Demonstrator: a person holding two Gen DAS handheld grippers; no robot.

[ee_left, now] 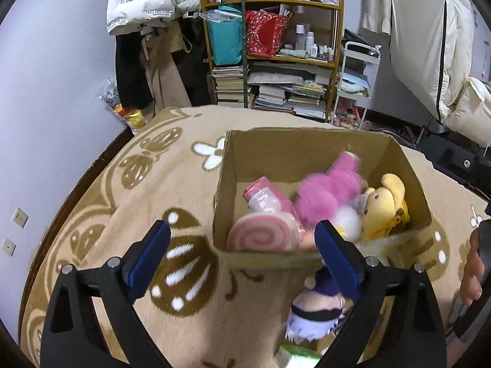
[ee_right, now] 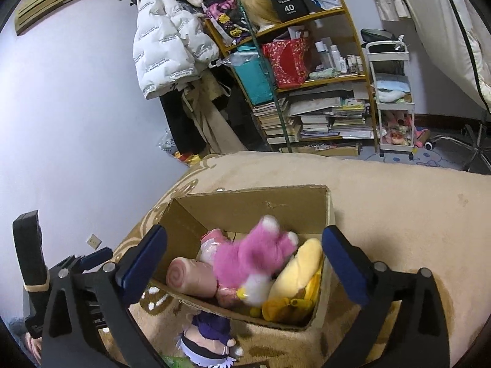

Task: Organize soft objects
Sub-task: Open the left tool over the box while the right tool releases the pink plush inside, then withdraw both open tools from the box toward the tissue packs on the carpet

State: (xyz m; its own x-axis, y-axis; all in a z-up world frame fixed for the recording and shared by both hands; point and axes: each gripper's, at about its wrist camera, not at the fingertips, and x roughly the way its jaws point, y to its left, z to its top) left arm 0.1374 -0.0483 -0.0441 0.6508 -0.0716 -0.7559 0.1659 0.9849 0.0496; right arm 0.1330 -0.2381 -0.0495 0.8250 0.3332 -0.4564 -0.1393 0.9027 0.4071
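The pink plush [ee_left: 325, 196] lies blurred in the cardboard box [ee_left: 294, 147], straight ahead of both pairs of tongs and touched by neither; it looks to be landing or settling on the pile, though the smear makes that a guess. Under and beside it in the box are a pink swirl roll cushion [ee_left: 264, 236], a wrapped pink item [ee_left: 264, 199] behind that, and a yellow plush [ee_left: 386, 208] on the far right side — so several soft things are already put away. Left outside is a purple-haired doll [ee_left: 316, 309], lying on the patterned bed cover [ee_left: 122, 214] just below the box's near wall, close under the right finger of the left tongs [ee_left: 242, 257]; in the right wrist view the same doll [ee_right: 208, 337] sits low between the fingers of the right tongs [ee_right: 245, 263]. Something green [ee_left: 297, 358] shows at the bottom edge beside the doll, too cropped to name. Both tongs stand spread wide with nothing between their pads, the left ones aimed at the box's near-left corner, the right ones framing the box's open top. By my reading the job is well advanced: the doll, and perhaps the green thing, remain to be lifted into the box.
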